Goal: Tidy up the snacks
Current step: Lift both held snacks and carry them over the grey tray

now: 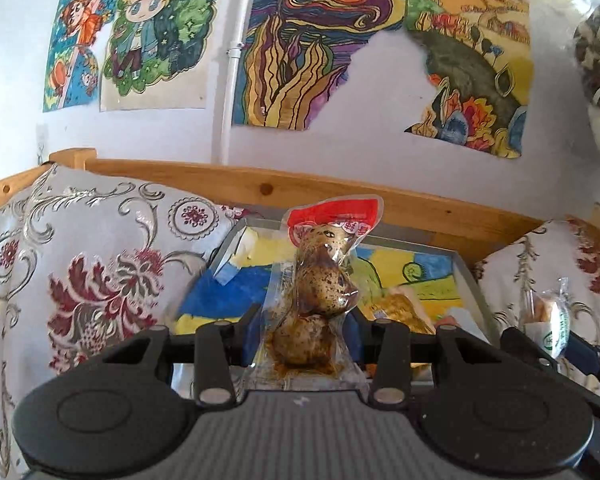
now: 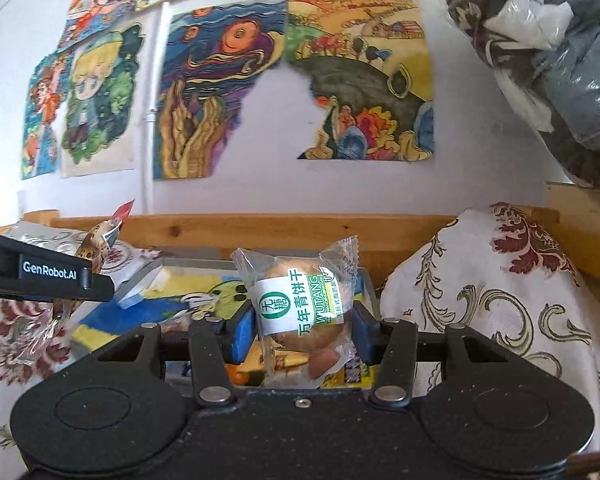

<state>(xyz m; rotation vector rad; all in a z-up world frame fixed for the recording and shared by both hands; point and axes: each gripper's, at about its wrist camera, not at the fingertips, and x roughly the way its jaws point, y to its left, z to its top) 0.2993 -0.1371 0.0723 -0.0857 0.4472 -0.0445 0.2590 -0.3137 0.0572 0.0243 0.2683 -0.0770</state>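
The left gripper (image 1: 306, 332) has its 2 fingers squeezed in close on a clear plastic pack of speckled brown eggs with a red top (image 1: 320, 280). The pack stands upright between the fingers, and its red end sticks up above them. The right gripper (image 2: 300, 330) has its 2 blue-padded fingers (image 2: 242, 334) a little wider apart, pressed on both sides of a round tan biscuit in a clear wrapper with a green and white label (image 2: 300, 308). The biscuit is held up in the air too.

Below both snacks lies a flat grey tray (image 1: 470, 280) with a blue and yellow drawing inside it. More small snacks lie under the biscuit. A flowery grey and red cushion (image 1: 80, 264) sits on each side of the tray. A wooden rail (image 2: 204, 230) runs behind it.
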